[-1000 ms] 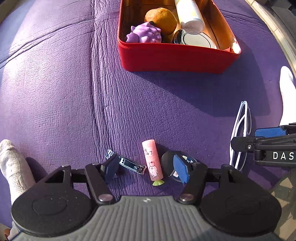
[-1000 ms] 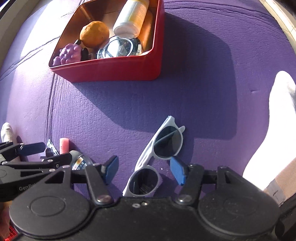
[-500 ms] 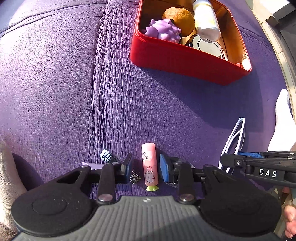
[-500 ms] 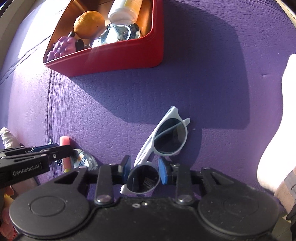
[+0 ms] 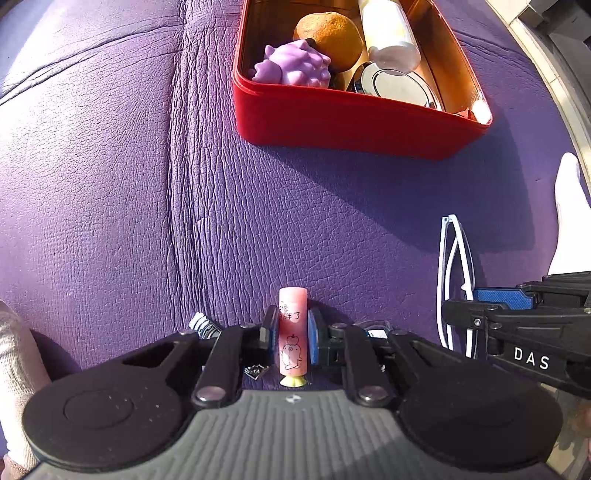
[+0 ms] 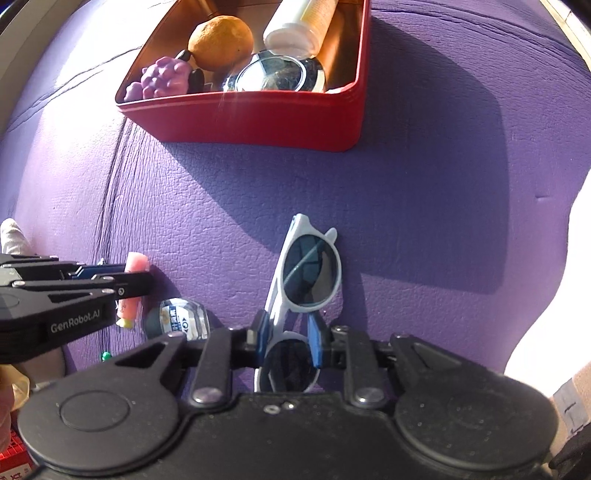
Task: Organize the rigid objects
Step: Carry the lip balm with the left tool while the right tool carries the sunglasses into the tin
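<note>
Both sets of jaws have narrowed since a second ago, and I now grip one item in each gripper.

Beneath everything I see the purple leather cushion (image 5: 110, 206), and at its far side the red rectangular tin box (image 5: 343, 118) holding a purple knobbly toy (image 5: 295, 66), an orange (image 6: 220, 41), a pale bottle (image 5: 388, 33) and a round silver lid (image 6: 275, 75). My right gripper (image 6: 287, 341) is closing on the white-framed sunglasses (image 6: 308, 273), pads pressing at the bridge. My left gripper (image 5: 291, 338) is clamped on the pink cartoon-printed tube (image 5: 292, 334) lying on the cushion, a small clear jar (image 6: 183, 319) just beside it.
</note>
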A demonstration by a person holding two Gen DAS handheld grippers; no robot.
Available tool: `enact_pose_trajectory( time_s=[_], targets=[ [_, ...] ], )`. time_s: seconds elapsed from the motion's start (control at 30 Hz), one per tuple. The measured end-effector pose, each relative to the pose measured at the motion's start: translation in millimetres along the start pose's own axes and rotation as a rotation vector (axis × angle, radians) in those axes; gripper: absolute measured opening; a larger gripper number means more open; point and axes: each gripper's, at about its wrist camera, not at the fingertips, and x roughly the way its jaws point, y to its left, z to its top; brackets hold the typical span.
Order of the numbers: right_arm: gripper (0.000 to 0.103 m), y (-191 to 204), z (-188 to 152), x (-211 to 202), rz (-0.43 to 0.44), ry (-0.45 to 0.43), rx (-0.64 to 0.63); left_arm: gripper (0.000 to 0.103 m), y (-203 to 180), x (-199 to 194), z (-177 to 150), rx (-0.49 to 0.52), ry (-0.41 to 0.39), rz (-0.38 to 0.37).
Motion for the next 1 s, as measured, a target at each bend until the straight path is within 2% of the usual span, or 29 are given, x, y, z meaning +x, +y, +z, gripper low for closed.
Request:
enact_pose_trajectory(
  time_s=[0.13, 0.4, 0.57, 0.67, 0.87, 1.0],
  targets=[
    [0.021, 1, 2, -12, 0.022, -0.024, -0.027, 0.015, -9, -9, 11, 0.048, -0.007, -0.008],
    [0.021, 3, 18, -53, 0.063, -0.078, -0.042, 0.015, -12, -38, 34, 0.034, -0.025, -0.049],
    [0.021, 4, 39, -91, 0.082, -0.131, -0.083, 0.015, -5, -65, 53, 0.027, -0.078, -0.071],
    [0.021, 1, 53, -114, 0.065, -0.162, -0.113, 0.015, 0, -86, 68, 0.014, -0.118, -0.079],
    [0.021, -7, 79, -128, 0.036, -0.215, -0.119, 0.015, 14, -115, 101, -0.028, -0.216, -0.082],
    [0.021, -13, 96, -130, 0.022, -0.241, -0.104, 0.015, 15, -122, 128, -0.036, -0.258, -0.067]
  ],
)
